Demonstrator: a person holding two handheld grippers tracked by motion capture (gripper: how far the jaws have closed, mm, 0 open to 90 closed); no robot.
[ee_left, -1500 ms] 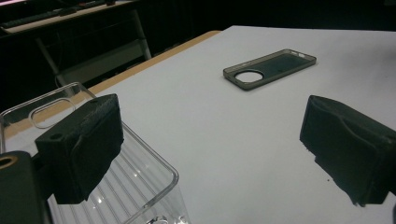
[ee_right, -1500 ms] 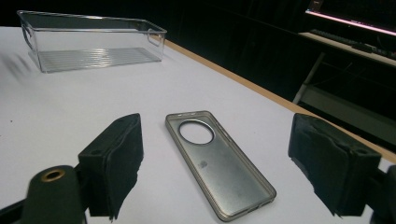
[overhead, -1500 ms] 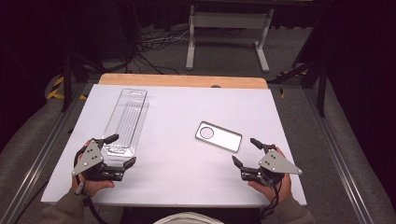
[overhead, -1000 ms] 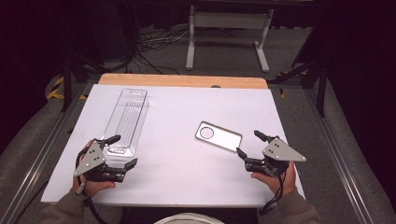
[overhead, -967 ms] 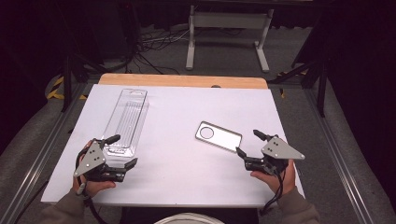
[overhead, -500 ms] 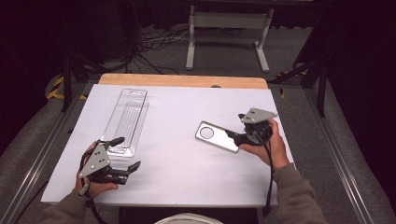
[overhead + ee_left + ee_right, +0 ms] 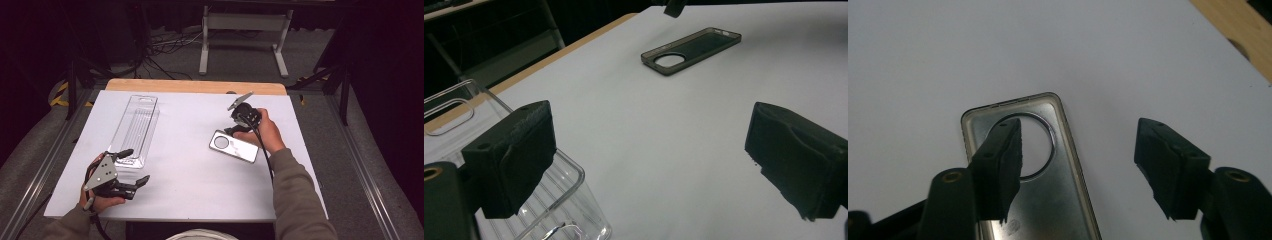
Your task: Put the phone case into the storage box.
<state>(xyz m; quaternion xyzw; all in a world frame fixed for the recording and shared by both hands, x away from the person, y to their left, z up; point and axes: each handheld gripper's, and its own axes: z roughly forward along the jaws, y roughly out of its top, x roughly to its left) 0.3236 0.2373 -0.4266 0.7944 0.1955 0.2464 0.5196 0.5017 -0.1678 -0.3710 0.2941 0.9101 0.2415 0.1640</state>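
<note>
Now shifted: right gripper (image 7: 235, 131), formerly at desk's near right corner, carried forward to the phone case (image 7: 234, 146); fingers (image 7: 998, 160) lately closing, released, gaping over the case's round-hole end, one above the cutout, the other beyond its long edge, nothing gripped. Left gripper (image 7: 131, 167) unmoved at near left; fingers (image 7: 511, 155) spread wide, released, beside the near end of the clear tray (image 7: 136, 129).

Count: grippers, two; phone case, one, flat on desk (image 7: 185, 175), right of centre; clear tray, one, left of centre, lengthwise.

Room: bare white surface between tray and case; wooden edge strip (image 7: 195, 86) along far side; case well inside right edge.
</note>
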